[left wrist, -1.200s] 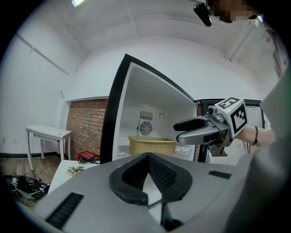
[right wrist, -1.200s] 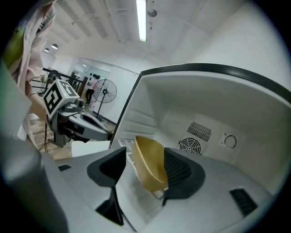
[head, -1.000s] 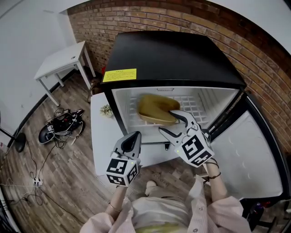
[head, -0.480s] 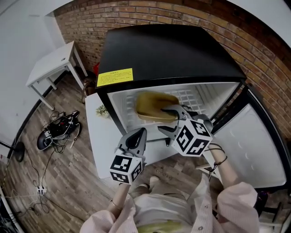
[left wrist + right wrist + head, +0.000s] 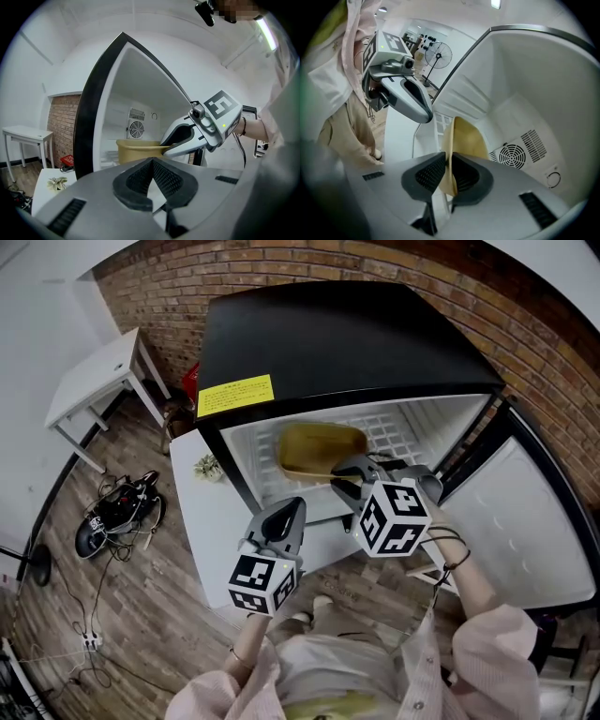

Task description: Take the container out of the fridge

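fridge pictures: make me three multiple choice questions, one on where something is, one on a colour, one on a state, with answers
1. Where is the tan container? A on top of the fridge; B inside it; C under it.
2. What colour is the sticker on the fridge's top? A yellow; B blue; C red.
3. How is the fridge door? A shut; B swung open; C taken off.

Answers: B, the head view shows it within the white interior; A, a yellow label sits at the black top's front edge; B, the door stands wide at the right, leaving the inside exposed.
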